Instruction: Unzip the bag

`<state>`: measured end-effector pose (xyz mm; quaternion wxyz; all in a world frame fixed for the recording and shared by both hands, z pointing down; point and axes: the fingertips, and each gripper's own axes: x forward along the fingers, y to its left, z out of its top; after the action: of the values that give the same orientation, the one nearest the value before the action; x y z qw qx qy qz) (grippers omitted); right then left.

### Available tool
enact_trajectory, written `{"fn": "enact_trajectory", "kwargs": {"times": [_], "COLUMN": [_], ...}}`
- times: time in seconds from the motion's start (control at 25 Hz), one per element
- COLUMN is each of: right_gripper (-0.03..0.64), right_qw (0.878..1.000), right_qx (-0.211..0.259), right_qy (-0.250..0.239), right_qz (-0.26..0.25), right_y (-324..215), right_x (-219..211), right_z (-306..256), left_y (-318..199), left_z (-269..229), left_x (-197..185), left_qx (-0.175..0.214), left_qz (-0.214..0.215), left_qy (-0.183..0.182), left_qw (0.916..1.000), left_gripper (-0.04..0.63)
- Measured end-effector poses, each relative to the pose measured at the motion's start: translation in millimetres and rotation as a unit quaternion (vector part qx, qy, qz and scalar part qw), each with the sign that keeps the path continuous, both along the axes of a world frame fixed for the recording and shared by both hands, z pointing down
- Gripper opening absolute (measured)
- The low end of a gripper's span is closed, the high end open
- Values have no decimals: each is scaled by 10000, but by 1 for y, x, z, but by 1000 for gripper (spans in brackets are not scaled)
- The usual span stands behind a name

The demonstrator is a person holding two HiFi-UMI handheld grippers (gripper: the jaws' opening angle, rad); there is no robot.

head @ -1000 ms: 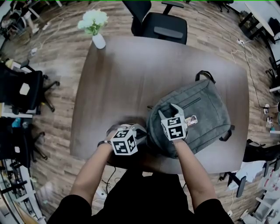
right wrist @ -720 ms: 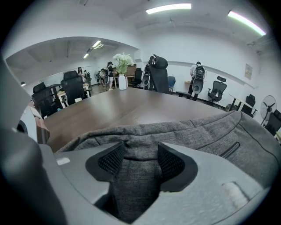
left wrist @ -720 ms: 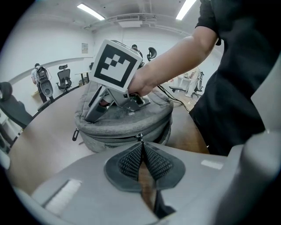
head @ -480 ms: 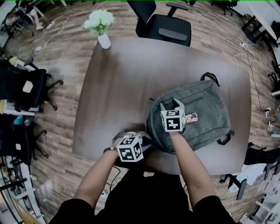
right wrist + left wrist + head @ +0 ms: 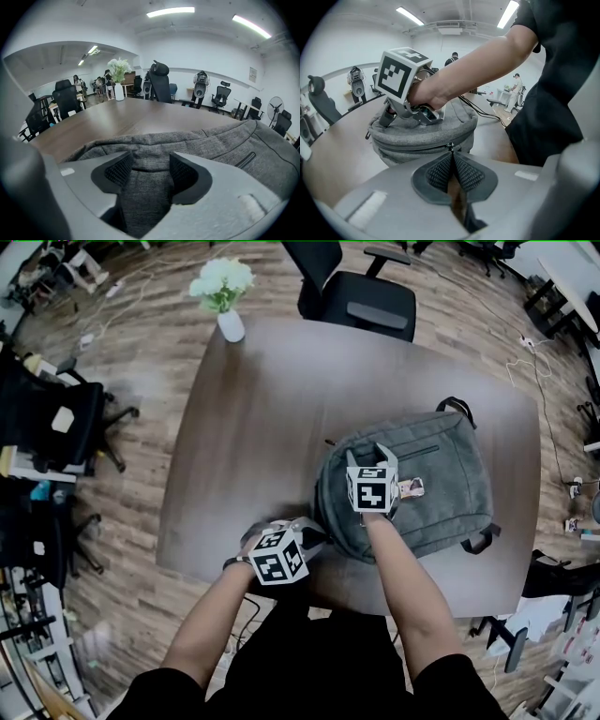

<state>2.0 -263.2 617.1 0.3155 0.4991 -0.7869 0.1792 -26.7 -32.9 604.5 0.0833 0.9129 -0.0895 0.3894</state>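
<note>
Seen from above, a person's two bare forearms reach forward over the near edge of a dark brown tabletop (image 5: 272, 399). The left hand-held gripper (image 5: 314, 538) sits closest, at the near end of a grey backpack (image 5: 441, 474). Its ribbed pads are pressed together on the zip pull (image 5: 449, 146), whose small metal end shows at their tips against the side of the bag. The backpack lies flat on the right half of the tabletop, with its carry handle at the far end. The right hand-held gripper (image 5: 366, 457) rests on top of the bag, its jaws spread wide with grey cloth between the pads. Farther off, a white vase of pale flowers (image 5: 226, 298) stands at the far left corner. A black office chair (image 5: 361, 301) waits beyond the far edge.
</note>
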Motion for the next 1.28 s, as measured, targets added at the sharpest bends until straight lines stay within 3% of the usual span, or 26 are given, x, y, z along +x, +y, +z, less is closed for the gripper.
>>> {"fn": "enact_trajectory", "kwargs": {"times": [0.12,0.24,0.32,0.44,0.52,0.64,0.72,0.88,1.12,1.28], "right_gripper": [273,304,305,305,305,305,300,290,293,291], "right_qw": [9982,9874,9823,9809,9752,9488,9315,9302,9356,9406], "right_qx": [-147,-339,-303,-305,-353,-439,-531,-885,-621,-666], "right_qy": [-528,-1365,-1579,-1313,-900,-63,135,-18,262,256], "right_qz": [-256,-731,-966,-1405,-1993,-3129,-3597,-3562,-3465,-3319], "right_y": [5,21,36,67,93,138,158,160,158,156], "right_x": [-3,-1,9,26,30,34,38,44,39,38], "right_z": [-6,-25,-41,-50,-43,-21,-10,8,17,16], "left_y": [0,0,-1,-2,-3,-3,-3,-4,-2,2], "left_z": [1,1,0,1,2,4,5,5,8,3], "left_x": [-2,-1,-2,-3,-4,-3,-1,-1,1,0], "left_qx": [24,31,64,118,132,136,141,170,277,313], "left_qz": [-105,-145,-162,-206,-235,-232,-217,-305,-590,-907], "left_qy": [60,81,101,132,138,111,59,-108,-506,-575], "left_qw": [9999,9999,9998,9996,9995,9996,9996,9993,9966,9937], "left_gripper": [26,26,26,26,26,26,26,26,26,26]}}
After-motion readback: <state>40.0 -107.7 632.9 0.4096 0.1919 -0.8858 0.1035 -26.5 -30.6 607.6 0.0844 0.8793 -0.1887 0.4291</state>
